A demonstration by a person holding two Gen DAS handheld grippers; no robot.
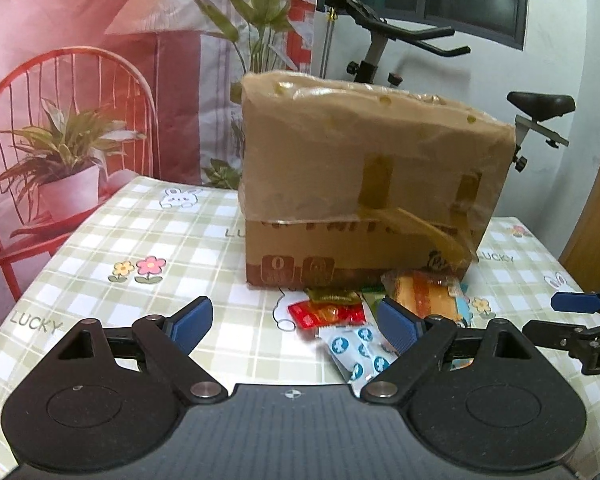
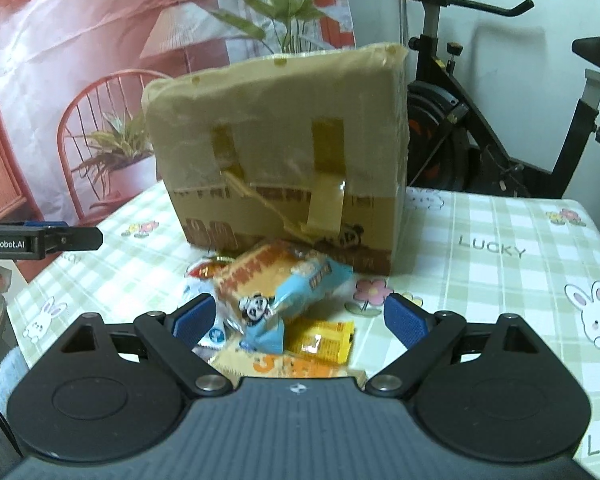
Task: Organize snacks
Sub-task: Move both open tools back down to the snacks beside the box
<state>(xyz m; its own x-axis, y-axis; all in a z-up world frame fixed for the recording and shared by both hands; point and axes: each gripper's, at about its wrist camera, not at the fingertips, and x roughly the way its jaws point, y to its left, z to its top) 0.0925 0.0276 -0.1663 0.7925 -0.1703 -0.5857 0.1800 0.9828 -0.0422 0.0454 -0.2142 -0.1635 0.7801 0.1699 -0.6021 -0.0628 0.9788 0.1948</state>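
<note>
A taped cardboard box point(image 1: 364, 192) point(image 2: 284, 152) stands on the checked tablecloth. A pile of snack packets lies in front of it. In the left wrist view I see a red packet point(image 1: 326, 314), a white packet with blue dots point(image 1: 358, 350) and an orange packet point(image 1: 426, 294). My left gripper point(image 1: 296, 322) hangs open above them, nothing between its blue pads. In the right wrist view a blue and orange panda packet point(image 2: 276, 292) and a yellow packet point(image 2: 322, 340) lie under my right gripper point(image 2: 300, 320), which is open and holds nothing.
The table point(image 2: 500, 248) has bare cloth to the right of the box. An exercise bike point(image 2: 480, 120) stands behind the table on the right. A printed backdrop point(image 1: 80, 80) with a red chair hangs at the back left. Each gripper shows at the edge of the other's view.
</note>
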